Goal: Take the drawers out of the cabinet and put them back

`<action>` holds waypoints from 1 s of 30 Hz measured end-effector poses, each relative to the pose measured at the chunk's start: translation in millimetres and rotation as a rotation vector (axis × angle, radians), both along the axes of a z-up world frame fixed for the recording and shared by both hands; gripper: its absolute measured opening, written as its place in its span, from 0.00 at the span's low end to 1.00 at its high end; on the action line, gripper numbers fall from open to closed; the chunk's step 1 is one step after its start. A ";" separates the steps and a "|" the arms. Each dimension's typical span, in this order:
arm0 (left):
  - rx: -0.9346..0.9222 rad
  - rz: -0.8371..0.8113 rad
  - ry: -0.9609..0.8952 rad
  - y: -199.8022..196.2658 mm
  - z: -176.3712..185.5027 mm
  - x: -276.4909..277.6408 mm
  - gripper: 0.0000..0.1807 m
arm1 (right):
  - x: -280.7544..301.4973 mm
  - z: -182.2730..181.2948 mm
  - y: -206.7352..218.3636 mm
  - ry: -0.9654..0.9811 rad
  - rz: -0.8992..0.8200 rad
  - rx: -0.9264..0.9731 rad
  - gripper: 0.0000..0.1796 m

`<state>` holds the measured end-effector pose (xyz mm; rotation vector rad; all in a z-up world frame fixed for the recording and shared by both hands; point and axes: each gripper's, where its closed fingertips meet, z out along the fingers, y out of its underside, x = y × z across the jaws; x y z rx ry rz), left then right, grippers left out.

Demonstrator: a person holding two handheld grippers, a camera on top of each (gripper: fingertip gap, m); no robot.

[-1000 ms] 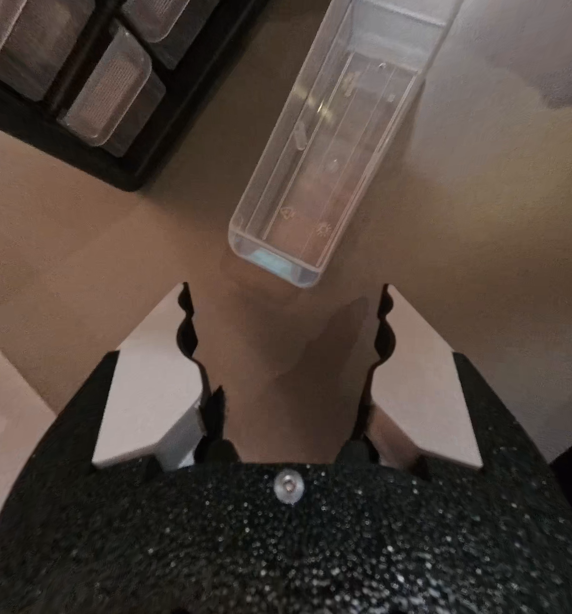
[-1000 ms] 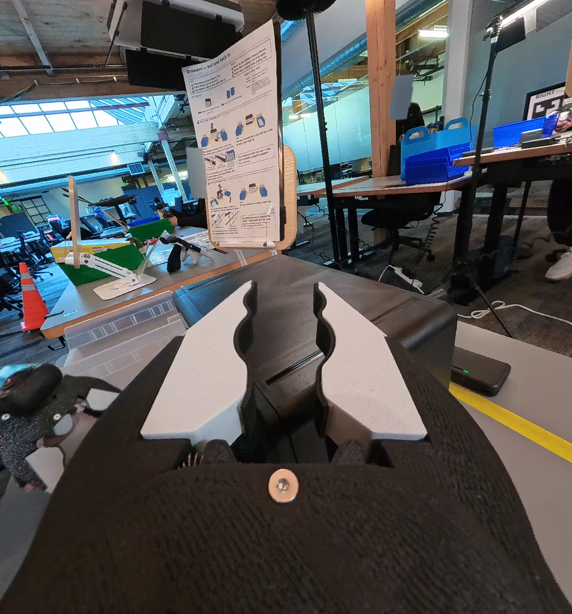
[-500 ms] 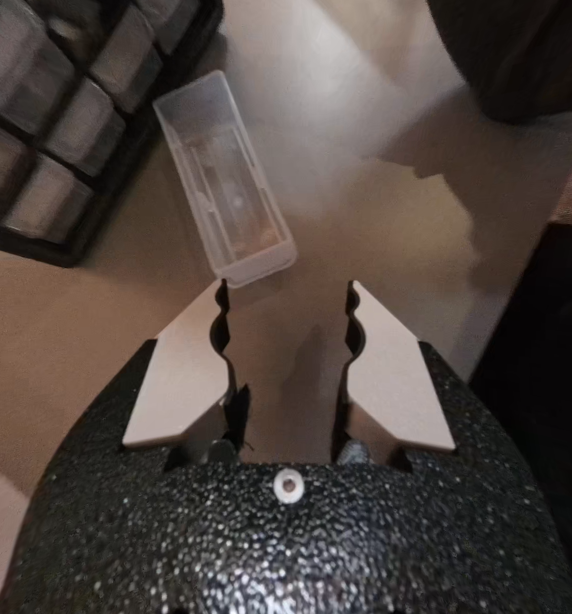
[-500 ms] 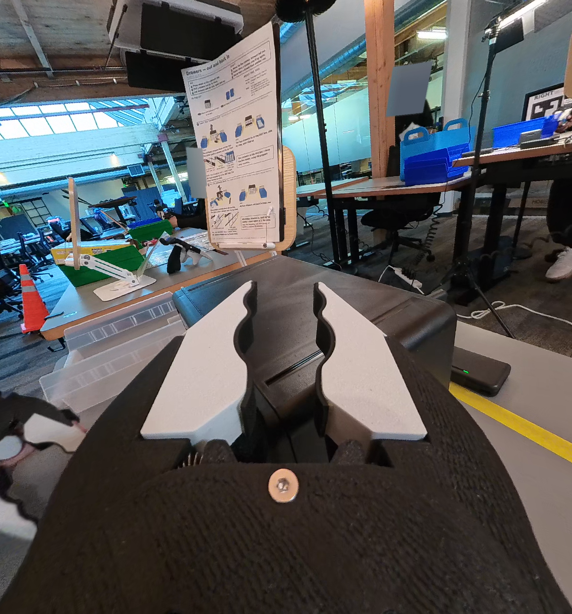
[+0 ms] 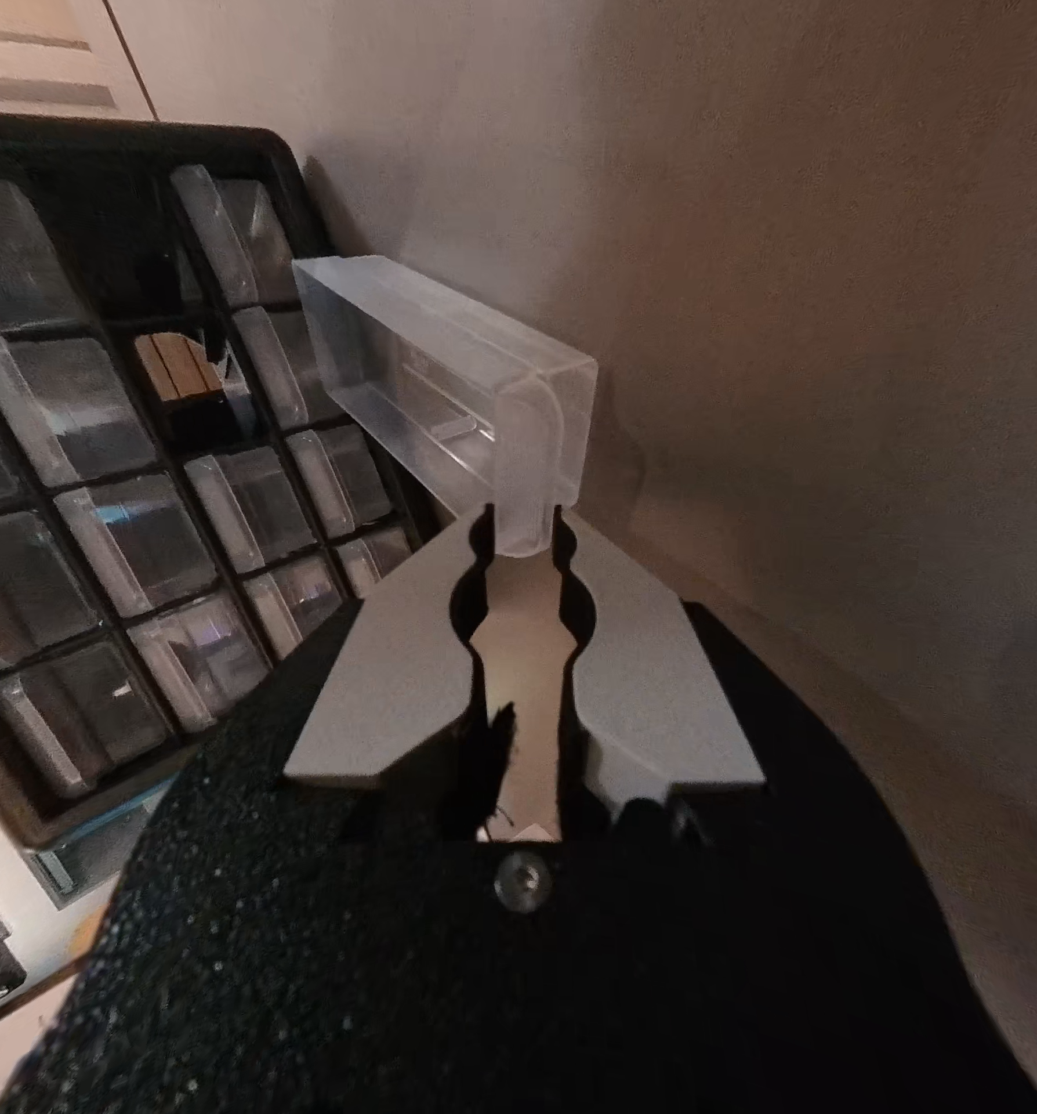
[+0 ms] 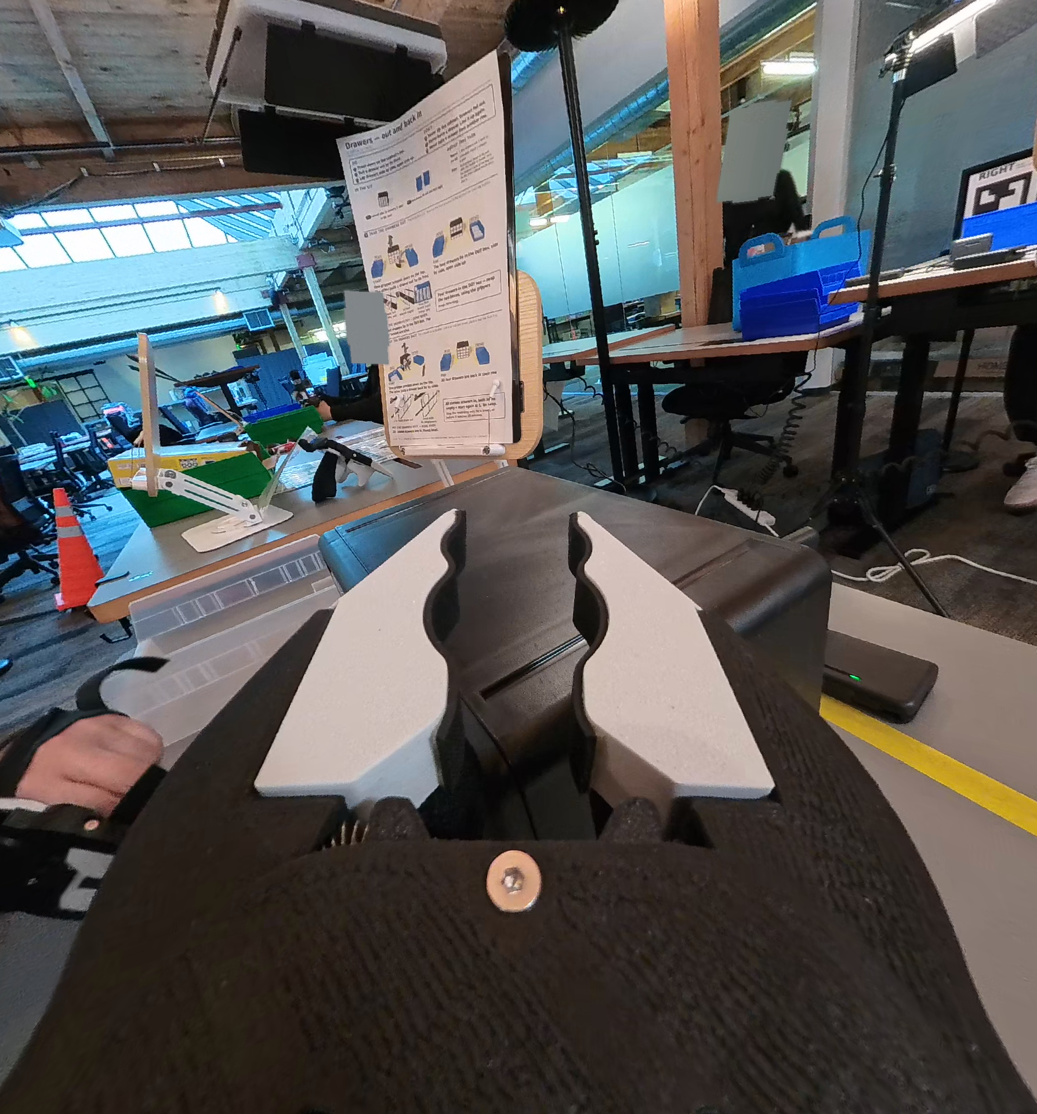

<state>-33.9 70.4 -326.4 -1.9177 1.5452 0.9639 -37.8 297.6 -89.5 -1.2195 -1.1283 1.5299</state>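
Note:
In the left wrist view my left gripper [image 5: 523,524] is shut on the front handle tab of a clear plastic drawer [image 5: 444,361]. It holds the drawer off the table, beside the right edge of the black cabinet [image 5: 112,452]. The cabinet's grid is filled with clear drawers, with one open slot [image 5: 178,380] in the upper middle. In the right wrist view my right gripper [image 6: 515,524] is open and empty. It hovers over the cabinet's black top [image 6: 564,542].
A clear plastic bin [image 6: 221,609] stands left of the cabinet. A person's hand [image 6: 82,765] is at the lower left. A black device with a green light [image 6: 877,681] and a yellow tape line [image 6: 950,777] are on the grey table to the right. An instruction sheet [image 6: 438,283] stands behind.
My left gripper swung round to the drawer that lay on the table, shut on its handle and raised it beside the cabinet front. My right gripper stayed still.

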 end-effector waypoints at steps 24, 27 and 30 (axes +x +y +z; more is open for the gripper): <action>0.173 0.371 -0.182 42.3 65.6 44.5 0.08 | -0.7 -0.5 -0.7 -0.010 -0.010 0.017 0.18; 0.177 0.364 -0.173 45.8 66.5 48.7 0.08 | -0.7 -0.5 -0.6 -0.010 -0.010 0.017 0.18; 0.176 0.356 -0.152 48.6 66.6 51.7 0.08 | -0.7 -0.6 -0.6 -0.011 -0.011 0.018 0.18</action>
